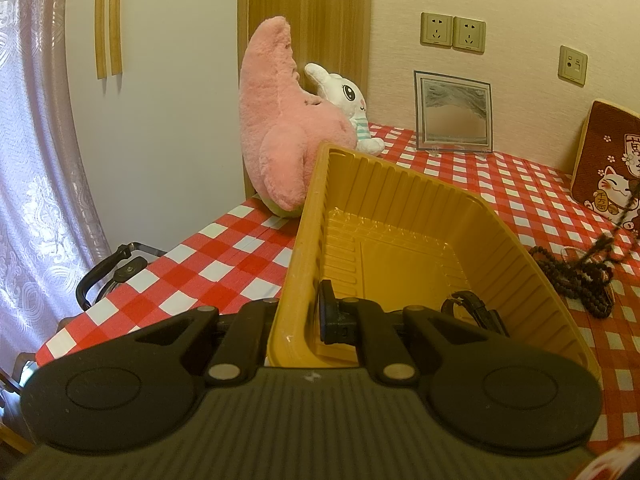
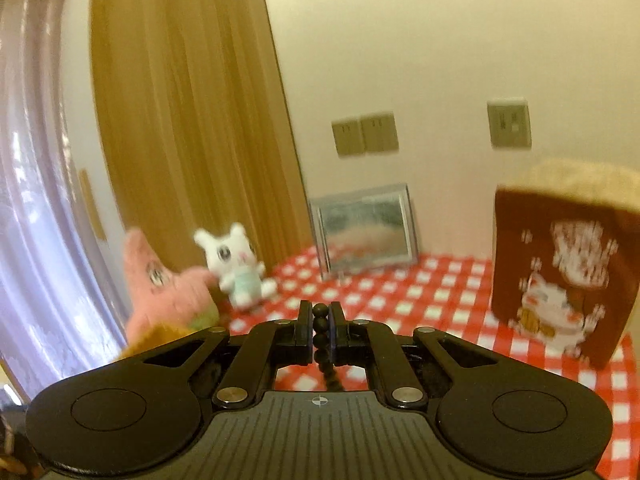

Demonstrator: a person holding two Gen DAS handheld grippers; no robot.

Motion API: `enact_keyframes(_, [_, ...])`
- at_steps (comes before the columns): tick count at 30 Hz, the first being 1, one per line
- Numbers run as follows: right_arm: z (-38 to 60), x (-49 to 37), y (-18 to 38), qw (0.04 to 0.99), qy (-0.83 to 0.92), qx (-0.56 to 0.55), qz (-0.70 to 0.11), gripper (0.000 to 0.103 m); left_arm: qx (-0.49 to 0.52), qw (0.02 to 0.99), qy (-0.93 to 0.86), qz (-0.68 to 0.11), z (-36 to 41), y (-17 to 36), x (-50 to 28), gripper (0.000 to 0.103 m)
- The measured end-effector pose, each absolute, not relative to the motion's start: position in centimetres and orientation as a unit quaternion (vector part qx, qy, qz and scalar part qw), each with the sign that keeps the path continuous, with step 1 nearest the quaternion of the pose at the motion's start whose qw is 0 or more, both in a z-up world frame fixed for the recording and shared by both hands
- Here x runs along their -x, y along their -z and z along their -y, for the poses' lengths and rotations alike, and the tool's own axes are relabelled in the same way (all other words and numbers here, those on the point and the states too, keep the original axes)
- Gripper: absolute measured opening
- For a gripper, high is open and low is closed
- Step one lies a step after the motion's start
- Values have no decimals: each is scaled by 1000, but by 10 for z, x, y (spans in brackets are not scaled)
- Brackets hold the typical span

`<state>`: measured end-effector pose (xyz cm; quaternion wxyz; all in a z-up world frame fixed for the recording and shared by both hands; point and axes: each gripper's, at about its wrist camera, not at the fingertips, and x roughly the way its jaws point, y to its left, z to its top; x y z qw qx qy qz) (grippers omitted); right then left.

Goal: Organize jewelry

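My left gripper [image 1: 298, 312] is shut on the left wall of a yellow plastic tray [image 1: 400, 208], one finger inside and one outside, holding it tilted above the checkered table. A small dark ring-like piece [image 1: 474, 310] lies in the tray's near corner. My right gripper [image 2: 320, 330] is shut on a string of dark beads [image 2: 320, 332] and holds it up in the air. In the left wrist view the bead string [image 1: 580, 276] hangs down at the right, with its pile still resting on the tablecloth.
The table has a red and white checkered cloth [image 1: 224, 256]. A pink plush [image 1: 280, 128] and a white plush [image 1: 348, 100] stand at the back left. A framed picture [image 1: 454, 114] leans on the wall. A red lucky-cat cushion [image 1: 608, 168] stands at the right.
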<state>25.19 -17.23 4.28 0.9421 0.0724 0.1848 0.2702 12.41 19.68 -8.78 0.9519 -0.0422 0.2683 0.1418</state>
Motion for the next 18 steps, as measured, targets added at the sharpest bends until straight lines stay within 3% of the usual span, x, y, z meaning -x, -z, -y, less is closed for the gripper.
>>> enact_keyframes(18, [239, -186, -149, 952, -274, -109, -85, 7, 40, 952, -142, -268, -195, 87, -124, 7])
